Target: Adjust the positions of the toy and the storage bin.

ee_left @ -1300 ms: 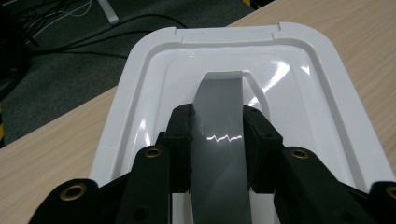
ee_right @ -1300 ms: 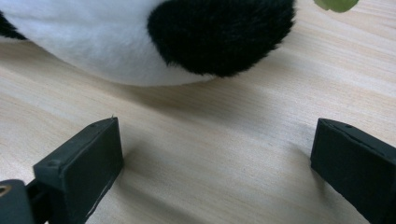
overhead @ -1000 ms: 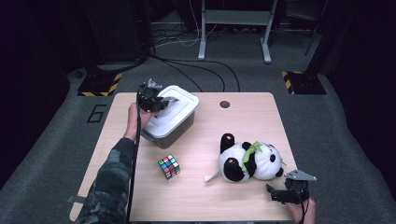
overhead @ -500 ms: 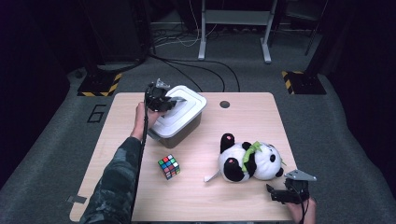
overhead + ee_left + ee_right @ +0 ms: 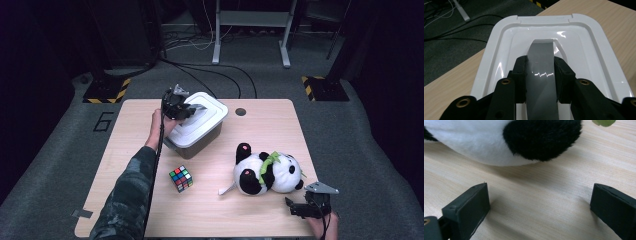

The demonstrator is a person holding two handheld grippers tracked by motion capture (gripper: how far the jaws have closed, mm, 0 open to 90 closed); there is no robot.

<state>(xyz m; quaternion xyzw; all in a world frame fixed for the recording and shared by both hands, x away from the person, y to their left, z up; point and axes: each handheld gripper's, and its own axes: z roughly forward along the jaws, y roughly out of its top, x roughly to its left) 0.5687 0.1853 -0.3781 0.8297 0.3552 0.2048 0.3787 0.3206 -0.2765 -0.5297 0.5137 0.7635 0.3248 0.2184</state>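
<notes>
A grey container [image 5: 199, 143] with a white lid [image 5: 205, 119] stands at the back left of the wooden table [image 5: 270, 130]. My left gripper [image 5: 191, 108] reaches over it from the left. In the left gripper view my left gripper [image 5: 540, 65] is shut on the lid's grey handle [image 5: 541, 50], one jaw pressed to each side, with the white lid [image 5: 586, 45] spread beneath. A plush panda [image 5: 270, 172] lies at the front right. My right gripper [image 5: 296, 208] rests open on the table just in front of it; between its wide-apart jaws [image 5: 539, 202] is bare wood, the panda [image 5: 499, 142] close ahead.
A Rubik's cube [image 5: 181, 178] sits at the front left of centre, beside the person's left sleeve. A dark round grommet [image 5: 240, 111] marks the table's back middle. Cables and stand legs lie on the floor beyond the table.
My left gripper has moved right, and the container with its lid has shifted right with it. The right gripper, panda and cube have stayed put.
</notes>
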